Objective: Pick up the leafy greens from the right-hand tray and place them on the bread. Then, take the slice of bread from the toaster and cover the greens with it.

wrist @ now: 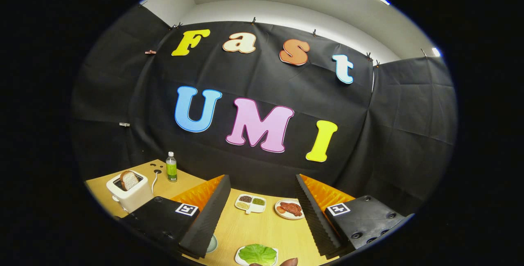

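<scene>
In the gripper view we see the gripper point(260, 213) spread wide above the wooden table point(254, 229), its ridged fingers point(208, 217) well apart and holding nothing. Between them, close in, the leafy greens point(258, 253) lie on a white plate point(240, 259). Beyond the fingers sit a divided dish of grains point(250, 203) and, just beside it, a plate of meat point(289, 209). Off past the left finger, the toaster point(129, 192) holds a slice of bread point(129, 179) upright, with a green bottle point(171, 167) near it.
</scene>
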Motion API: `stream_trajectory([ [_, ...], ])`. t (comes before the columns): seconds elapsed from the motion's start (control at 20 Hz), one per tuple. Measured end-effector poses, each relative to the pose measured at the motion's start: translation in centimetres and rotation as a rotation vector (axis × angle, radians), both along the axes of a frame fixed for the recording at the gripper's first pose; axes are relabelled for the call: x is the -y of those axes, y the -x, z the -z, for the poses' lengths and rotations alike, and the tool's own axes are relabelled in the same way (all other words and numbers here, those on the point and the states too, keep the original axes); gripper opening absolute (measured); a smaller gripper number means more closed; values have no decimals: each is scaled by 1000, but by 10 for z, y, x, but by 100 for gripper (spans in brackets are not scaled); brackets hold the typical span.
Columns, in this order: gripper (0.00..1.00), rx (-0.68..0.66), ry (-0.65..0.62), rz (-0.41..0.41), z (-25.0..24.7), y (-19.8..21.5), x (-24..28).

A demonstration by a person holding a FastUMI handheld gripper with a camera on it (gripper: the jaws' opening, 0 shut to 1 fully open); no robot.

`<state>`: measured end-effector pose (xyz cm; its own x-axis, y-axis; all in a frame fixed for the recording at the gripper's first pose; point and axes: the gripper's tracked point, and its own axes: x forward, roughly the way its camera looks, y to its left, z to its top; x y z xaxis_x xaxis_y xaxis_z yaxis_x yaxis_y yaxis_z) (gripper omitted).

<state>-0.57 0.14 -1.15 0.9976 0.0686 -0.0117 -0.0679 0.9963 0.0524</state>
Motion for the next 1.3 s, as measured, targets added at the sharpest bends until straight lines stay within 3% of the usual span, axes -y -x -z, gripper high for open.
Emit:
stream_trajectory([
  [0.3, 98, -140, -12, -95, 73, -7, 5],
  [0.85, 96, -578, 49, -266, 318, -5, -12],
  [1.05, 84, -704, -13, -281, 375, -2, -21],
  [1.3, 77, -833, -18, -298, 431, 1, -30],
])
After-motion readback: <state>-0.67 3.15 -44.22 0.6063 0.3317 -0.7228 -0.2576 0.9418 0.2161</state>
